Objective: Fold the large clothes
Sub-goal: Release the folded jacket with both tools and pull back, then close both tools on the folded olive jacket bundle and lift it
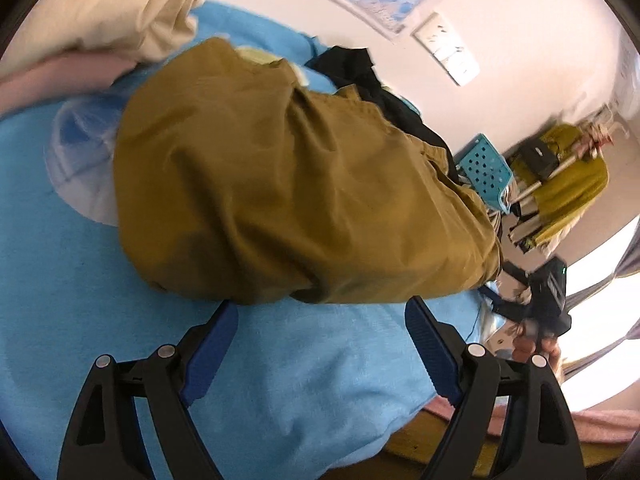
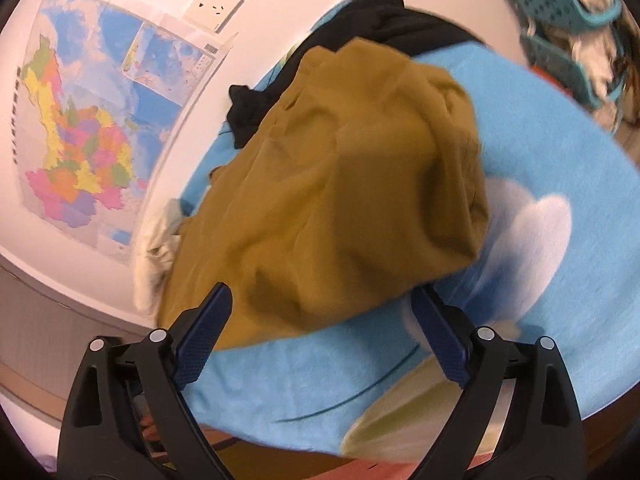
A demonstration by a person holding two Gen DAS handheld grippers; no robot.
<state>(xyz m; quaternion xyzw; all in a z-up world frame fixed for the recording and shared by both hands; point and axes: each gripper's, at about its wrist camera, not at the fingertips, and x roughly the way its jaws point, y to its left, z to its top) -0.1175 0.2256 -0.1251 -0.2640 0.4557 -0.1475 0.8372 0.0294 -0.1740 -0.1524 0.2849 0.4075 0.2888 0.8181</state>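
Note:
A crumpled mustard-brown garment (image 1: pixel 288 184) lies on a light blue blanket (image 1: pixel 80 280) spread over a bed. In the right wrist view the same garment (image 2: pixel 344 184) fills the middle. My left gripper (image 1: pixel 322 304) is open, its blue-padded fingertips at the garment's near edge and nothing pressed between them. My right gripper (image 2: pixel 324 290) is open too. The garment's near edge lies between its wide-set fingertips, and the pads stand clear of the cloth. A hand (image 1: pixel 528 346) with the other gripper shows at the right of the left wrist view.
A black garment (image 2: pixel 384 20) lies behind the brown one. A cream cloth (image 1: pixel 132 20) and pink bedding (image 1: pixel 52 80) sit at the far left. Teal perforated baskets (image 2: pixel 560 8) stand beyond the bed, with a yellow garment on a rack (image 1: pixel 568 184). A map (image 2: pixel 80 128) hangs on the wall.

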